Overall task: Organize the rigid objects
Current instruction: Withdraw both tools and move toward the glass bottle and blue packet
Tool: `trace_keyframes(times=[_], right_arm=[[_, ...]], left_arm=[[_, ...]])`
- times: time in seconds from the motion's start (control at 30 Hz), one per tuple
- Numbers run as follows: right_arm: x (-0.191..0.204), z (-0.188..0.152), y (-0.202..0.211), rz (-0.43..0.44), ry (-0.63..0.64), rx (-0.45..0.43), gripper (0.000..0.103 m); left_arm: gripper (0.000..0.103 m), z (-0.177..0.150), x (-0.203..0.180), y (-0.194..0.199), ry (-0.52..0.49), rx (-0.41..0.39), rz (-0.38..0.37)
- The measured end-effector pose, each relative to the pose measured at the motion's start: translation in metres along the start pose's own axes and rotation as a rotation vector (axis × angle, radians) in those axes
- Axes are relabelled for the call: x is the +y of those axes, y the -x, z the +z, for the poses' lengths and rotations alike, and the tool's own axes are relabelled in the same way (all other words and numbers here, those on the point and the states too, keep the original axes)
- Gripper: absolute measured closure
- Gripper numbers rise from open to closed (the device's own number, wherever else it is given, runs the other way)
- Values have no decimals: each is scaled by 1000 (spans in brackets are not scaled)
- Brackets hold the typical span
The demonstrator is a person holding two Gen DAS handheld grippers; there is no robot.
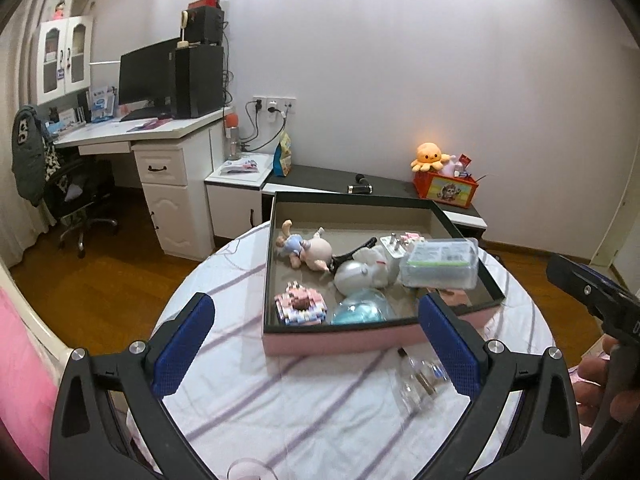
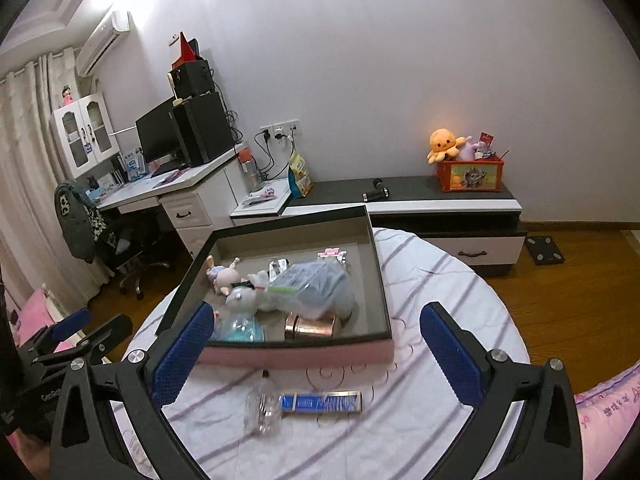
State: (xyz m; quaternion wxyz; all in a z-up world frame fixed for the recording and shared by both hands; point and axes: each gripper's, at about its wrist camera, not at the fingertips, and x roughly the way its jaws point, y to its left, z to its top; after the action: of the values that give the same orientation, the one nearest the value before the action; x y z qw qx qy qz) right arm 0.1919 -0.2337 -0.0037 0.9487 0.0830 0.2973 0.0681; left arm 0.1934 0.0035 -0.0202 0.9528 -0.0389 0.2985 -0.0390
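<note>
While both tools (image 1: pixel 316 344) (image 2: pixel 316 350) gape wide and empty, the clear bottle (image 2: pixel 262 406) lies between the right tool's fingers.

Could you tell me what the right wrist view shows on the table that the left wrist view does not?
Only the right wrist view shows the flat blue packet beside the clear bottle, and the copper tin in the box. Only the left wrist view shows the pink block toy. Both show the pink-sided box and the doll, with both grippers open and empty.
</note>
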Motion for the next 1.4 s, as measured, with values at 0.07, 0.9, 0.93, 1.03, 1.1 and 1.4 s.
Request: trace_keyframes(times=[0.07, 0.9, 0.93, 1.03, 1.1, 1.4], right_arm=[[2, -5, 7, -4, 5, -5, 0], [7, -36, 43, 6, 31, 9, 0], [7, -37, 43, 5, 31, 11, 0], [1, -38, 39, -2, 28, 28, 0], [-3, -40, 34, -8, 27, 48, 0], [-25, -51, 13, -29, 11, 105, 0]], left_arm=[[0, -6, 0, 9, 6, -1, 3], [0, -34, -21, 49, -14, 2, -3], [0, -35, -21, 48, -13, 5, -5], [0, -40, -23, 43, -13, 25, -8], [0, -44, -26, 37, -12, 45, -13], [0, -58, -44, 6, -17, 120, -35]])
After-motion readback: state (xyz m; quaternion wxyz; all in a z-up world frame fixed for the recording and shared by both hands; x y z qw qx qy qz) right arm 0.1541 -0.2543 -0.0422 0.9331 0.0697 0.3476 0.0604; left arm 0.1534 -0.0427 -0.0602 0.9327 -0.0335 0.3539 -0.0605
